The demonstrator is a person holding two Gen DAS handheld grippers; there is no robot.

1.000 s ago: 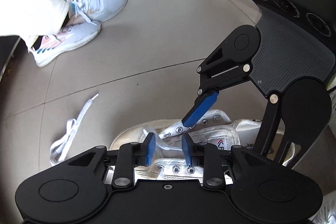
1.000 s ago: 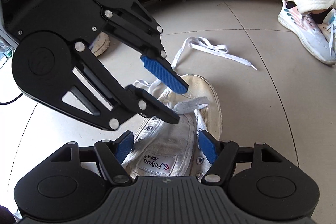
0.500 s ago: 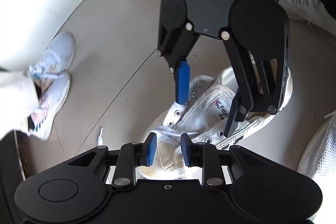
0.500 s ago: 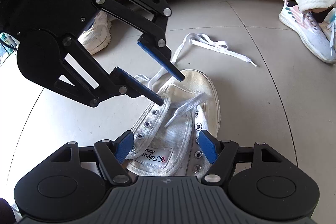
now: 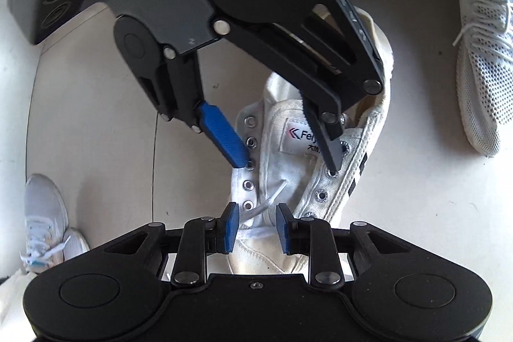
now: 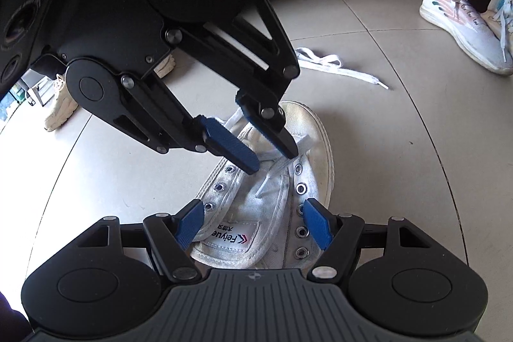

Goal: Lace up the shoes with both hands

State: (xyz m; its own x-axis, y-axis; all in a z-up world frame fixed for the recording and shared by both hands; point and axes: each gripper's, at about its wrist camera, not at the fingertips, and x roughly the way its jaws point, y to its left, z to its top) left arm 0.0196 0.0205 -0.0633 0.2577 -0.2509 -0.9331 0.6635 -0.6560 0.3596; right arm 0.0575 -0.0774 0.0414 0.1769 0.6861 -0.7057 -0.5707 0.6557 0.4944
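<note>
A white canvas high-top shoe (image 5: pixel 279 114) with metal eyelets lies on the tiled floor, its labelled tongue (image 6: pixel 237 237) facing up. A white lace (image 6: pixel 266 185) is threaded near the toe, and its loose end rests on the tongue. My left gripper (image 6: pixel 271 162) points steeply down over the toe-end eyelets. Its jaws are narrow but apart, and the lace (image 5: pixel 269 204) runs between the pads untouched. My right gripper (image 6: pixel 253 225) stands open over the tongue, a finger beside each eyelet row; in the left wrist view the right gripper (image 5: pixel 287 166) hangs just above the eyelets.
A second loose white lace (image 6: pixel 336 66) lies on the floor beyond the shoe. A person's sneakered feet (image 6: pixel 465 24) stand at the far right. A white mesh sneaker (image 5: pixel 481 69) and a beige shoe (image 6: pixel 61 104) sit to the sides.
My left gripper has rolled strongly about its own axis and come down over the toe-end lace, with its jaws slightly narrower. The right gripper and the shoe have stayed put.
</note>
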